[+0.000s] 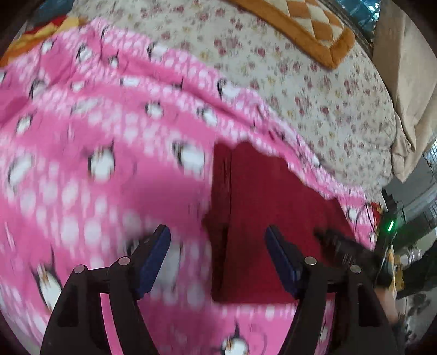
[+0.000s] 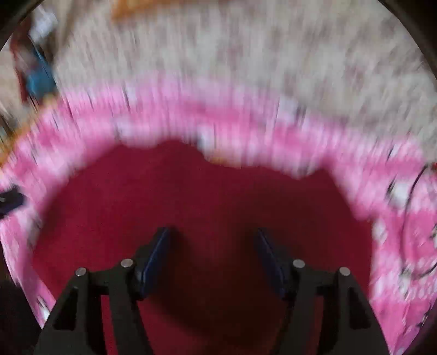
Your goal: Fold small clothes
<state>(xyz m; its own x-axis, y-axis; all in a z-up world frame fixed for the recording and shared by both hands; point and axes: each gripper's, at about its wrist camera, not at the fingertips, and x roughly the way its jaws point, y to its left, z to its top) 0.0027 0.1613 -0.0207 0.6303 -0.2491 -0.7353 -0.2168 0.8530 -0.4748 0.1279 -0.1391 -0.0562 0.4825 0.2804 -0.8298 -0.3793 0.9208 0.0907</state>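
A dark red small garment (image 1: 262,213) lies folded flat on a pink penguin-print blanket (image 1: 82,163). My left gripper (image 1: 218,240) is open and empty, its blue pads straddling the garment's left edge from just above. In the left wrist view the right gripper (image 1: 344,251) shows as a dark shape at the garment's right side. In the blurred right wrist view the red garment (image 2: 191,191) fills the lower middle, and my right gripper (image 2: 214,240) is open and empty over it.
The pink blanket (image 2: 245,131) lies on a cream floral bedsheet (image 1: 314,90). An orange and cream checked cushion (image 1: 306,24) sits at the back. A beige cloth (image 1: 409,95) hangs at the right beyond the bed edge.
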